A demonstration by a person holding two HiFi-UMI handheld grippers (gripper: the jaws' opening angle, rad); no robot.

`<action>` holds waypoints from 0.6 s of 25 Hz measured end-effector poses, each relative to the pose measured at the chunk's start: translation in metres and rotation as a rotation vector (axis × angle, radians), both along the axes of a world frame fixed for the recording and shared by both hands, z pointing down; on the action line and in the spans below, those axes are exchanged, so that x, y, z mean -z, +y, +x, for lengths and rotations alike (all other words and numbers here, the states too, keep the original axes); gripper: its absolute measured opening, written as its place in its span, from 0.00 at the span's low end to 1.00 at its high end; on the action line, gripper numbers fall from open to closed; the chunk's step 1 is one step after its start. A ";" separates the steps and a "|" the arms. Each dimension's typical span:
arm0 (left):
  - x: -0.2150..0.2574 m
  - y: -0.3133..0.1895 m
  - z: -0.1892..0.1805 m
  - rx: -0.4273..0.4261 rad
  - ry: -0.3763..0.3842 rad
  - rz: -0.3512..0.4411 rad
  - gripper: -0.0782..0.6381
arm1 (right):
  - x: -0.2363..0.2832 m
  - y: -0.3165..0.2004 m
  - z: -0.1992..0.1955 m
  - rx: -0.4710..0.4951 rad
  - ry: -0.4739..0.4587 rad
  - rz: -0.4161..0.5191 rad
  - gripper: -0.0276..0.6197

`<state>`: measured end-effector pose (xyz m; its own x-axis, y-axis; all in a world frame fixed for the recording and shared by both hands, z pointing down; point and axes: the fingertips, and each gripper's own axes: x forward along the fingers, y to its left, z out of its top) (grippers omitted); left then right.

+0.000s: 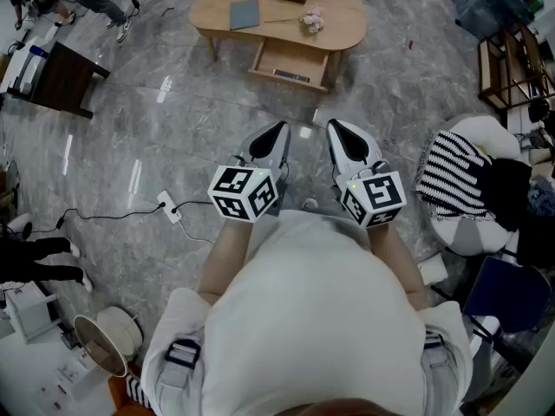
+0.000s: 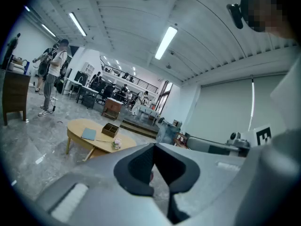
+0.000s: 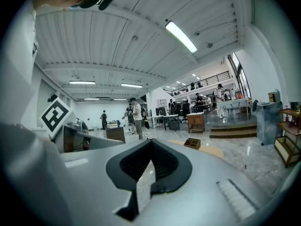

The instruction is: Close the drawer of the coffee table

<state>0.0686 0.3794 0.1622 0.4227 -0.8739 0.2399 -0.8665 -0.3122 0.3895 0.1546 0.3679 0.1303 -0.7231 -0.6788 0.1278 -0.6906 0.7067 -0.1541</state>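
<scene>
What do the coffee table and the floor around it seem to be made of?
Coffee table: probably light wood or veneer with a matte finish, judging by its even pale tan colour. Floor: likely polished stone or marble-look tile, given the grey veining and bright lamp reflections.

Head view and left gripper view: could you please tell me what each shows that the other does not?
Only the head view looks down into the open drawer and shows the white power strip. Only the left gripper view shows the ceiling lamp and a standing person. Both show the coffee table with its blue book and the shut left gripper.
</scene>
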 end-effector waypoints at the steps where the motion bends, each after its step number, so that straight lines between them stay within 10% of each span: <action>1: 0.000 0.001 0.000 0.001 0.001 0.000 0.11 | 0.000 0.000 0.001 -0.002 0.002 0.002 0.04; 15: -0.005 0.003 -0.004 0.034 -0.006 -0.009 0.11 | -0.007 0.007 0.001 0.083 -0.014 -0.022 0.04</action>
<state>0.0650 0.3829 0.1677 0.3915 -0.8854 0.2505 -0.8788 -0.2791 0.3871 0.1561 0.3747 0.1378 -0.7787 -0.6135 0.1314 -0.6274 0.7578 -0.1794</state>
